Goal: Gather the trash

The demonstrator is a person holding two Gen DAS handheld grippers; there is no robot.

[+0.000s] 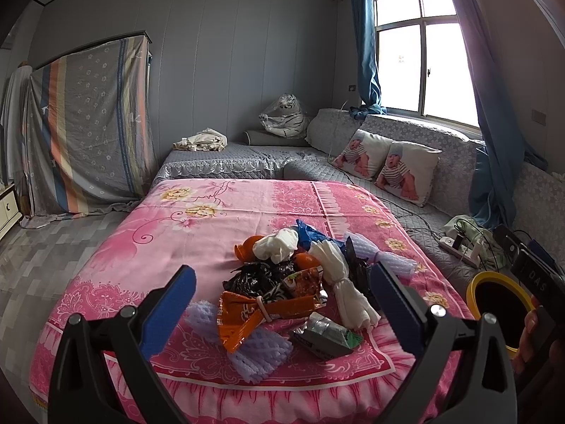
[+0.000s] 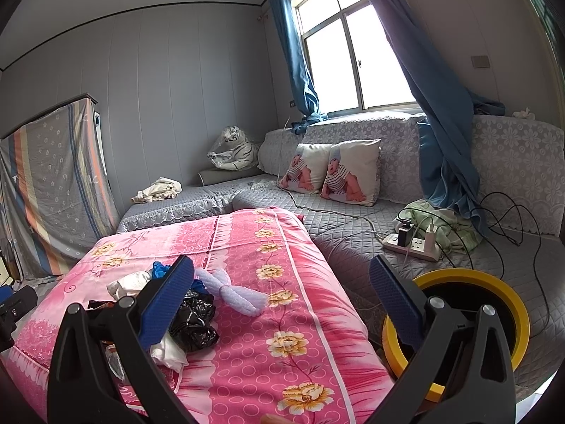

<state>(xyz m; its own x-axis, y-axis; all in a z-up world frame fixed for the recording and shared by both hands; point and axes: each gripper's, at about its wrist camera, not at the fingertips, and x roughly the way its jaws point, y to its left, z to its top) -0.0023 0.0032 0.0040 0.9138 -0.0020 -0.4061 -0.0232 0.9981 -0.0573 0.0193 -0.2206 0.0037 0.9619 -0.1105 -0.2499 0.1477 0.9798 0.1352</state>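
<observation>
Left wrist view: my left tongs (image 1: 282,304) are spread wide and empty, hovering over the trash pile (image 1: 296,282) on the pink bedspread (image 1: 197,226), which includes an orange snack wrapper (image 1: 261,312), a black plastic bag (image 1: 254,277), white tissue wads (image 1: 348,282) and purple foam netting (image 1: 256,353), all uncollected as far as I can judge. Right wrist view: my right tongs (image 2: 280,300) are also wide apart and hold nothing, between the pile's edge and the yellow-rimmed bin (image 2: 494,282) standing beside the bed. I cannot see into the bin's dark interior, so I log the task as barely begun, with every visible piece left to move.
</observation>
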